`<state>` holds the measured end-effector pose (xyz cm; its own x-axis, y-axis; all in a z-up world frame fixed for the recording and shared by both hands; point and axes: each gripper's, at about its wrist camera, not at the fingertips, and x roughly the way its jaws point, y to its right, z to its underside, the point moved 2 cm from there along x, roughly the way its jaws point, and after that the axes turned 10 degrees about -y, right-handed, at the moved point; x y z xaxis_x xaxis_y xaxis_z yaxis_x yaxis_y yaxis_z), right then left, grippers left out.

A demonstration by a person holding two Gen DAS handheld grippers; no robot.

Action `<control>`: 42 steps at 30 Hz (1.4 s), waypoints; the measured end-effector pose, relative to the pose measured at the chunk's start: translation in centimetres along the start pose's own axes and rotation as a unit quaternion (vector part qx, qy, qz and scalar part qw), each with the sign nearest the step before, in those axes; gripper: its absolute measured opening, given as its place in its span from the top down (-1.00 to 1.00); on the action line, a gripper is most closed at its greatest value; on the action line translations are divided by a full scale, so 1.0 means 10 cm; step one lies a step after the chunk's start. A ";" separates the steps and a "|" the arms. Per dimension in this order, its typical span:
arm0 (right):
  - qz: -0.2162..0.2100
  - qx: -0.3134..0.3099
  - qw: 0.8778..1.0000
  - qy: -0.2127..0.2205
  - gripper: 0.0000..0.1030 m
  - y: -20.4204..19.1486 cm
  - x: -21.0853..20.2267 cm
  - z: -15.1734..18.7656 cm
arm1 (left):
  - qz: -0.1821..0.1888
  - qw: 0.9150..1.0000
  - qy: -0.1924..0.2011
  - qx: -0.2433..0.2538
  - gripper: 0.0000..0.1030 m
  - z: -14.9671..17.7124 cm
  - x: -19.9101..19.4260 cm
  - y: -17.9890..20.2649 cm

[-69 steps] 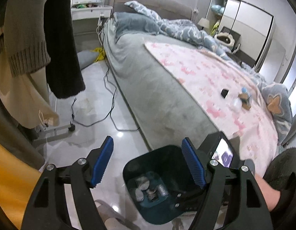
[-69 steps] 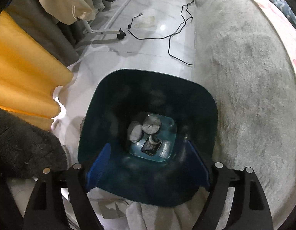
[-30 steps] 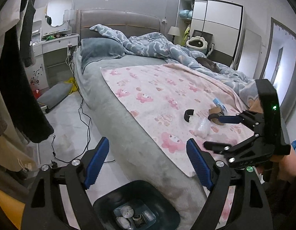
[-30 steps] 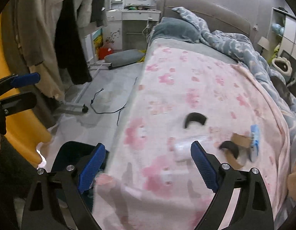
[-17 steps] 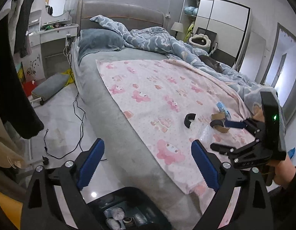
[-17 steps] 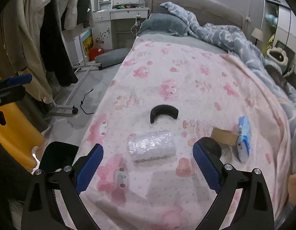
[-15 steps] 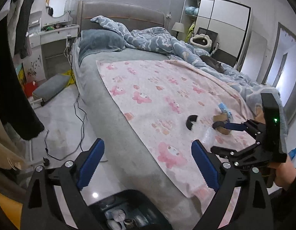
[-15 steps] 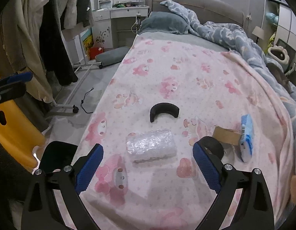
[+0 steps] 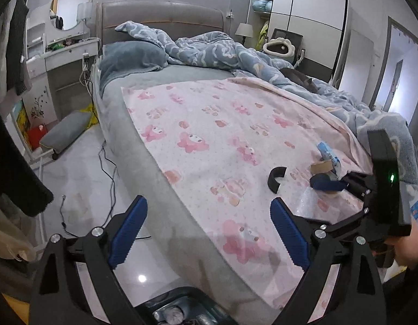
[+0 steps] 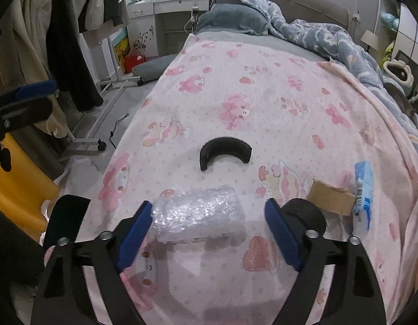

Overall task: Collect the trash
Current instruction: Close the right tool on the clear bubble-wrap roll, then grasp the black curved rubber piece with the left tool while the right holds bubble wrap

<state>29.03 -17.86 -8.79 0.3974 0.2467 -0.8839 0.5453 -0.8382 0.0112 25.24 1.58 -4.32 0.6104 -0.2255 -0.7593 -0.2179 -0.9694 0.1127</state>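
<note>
A clear bubble-wrap bundle (image 10: 199, 212) lies on the pink sheet (image 10: 263, 103), between the open blue pads of my right gripper (image 10: 209, 218), which hovers just over it. A black curved piece (image 10: 225, 150) lies beyond it. To the right lie a black ring (image 10: 303, 214), a cardboard piece (image 10: 330, 196) and a blue wrapper (image 10: 363, 191). My left gripper (image 9: 209, 227) is open and empty above the bed's edge. The dark bin (image 9: 179, 310) with trash sits on the floor below it. The right gripper also shows in the left wrist view (image 9: 320, 197).
The bed has a grey cover (image 9: 144, 157), a blue duvet (image 9: 236, 54) and a pillow (image 9: 130, 57). Cables (image 9: 108, 168) lie on the floor. Hanging clothes (image 10: 73, 40) and a yellow object (image 10: 22, 184) are at the left. A dresser (image 9: 65, 54) stands by the headboard.
Both grippers rose from the bin and turned to the bed. My right gripper moved forward and down until the bubble wrap sits between its pads. Both stayed open.
</note>
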 end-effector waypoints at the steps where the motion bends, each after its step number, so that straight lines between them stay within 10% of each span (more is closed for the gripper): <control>1: -0.004 -0.001 1.000 -0.003 -0.47 0.00 0.02 0.00 | 0.006 1.000 -0.001 -0.002 -0.82 -0.02 0.03 0.01; 34: 0.004 0.110 0.990 0.092 -0.24 0.73 -0.76 0.23 | 0.047 0.993 -0.010 0.106 -0.80 -0.33 1.06 0.91; 42: -0.009 0.129 0.987 0.094 -0.24 0.87 -0.80 0.32 | 0.038 0.991 -0.024 0.126 -0.54 -0.36 1.35 1.04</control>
<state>28.28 -28.70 -3.12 0.5316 0.3284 -0.7807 0.3570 -0.9228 -0.1450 33.99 -11.90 -11.13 0.5503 -0.2855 -0.7847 -0.4487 -0.8936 0.0105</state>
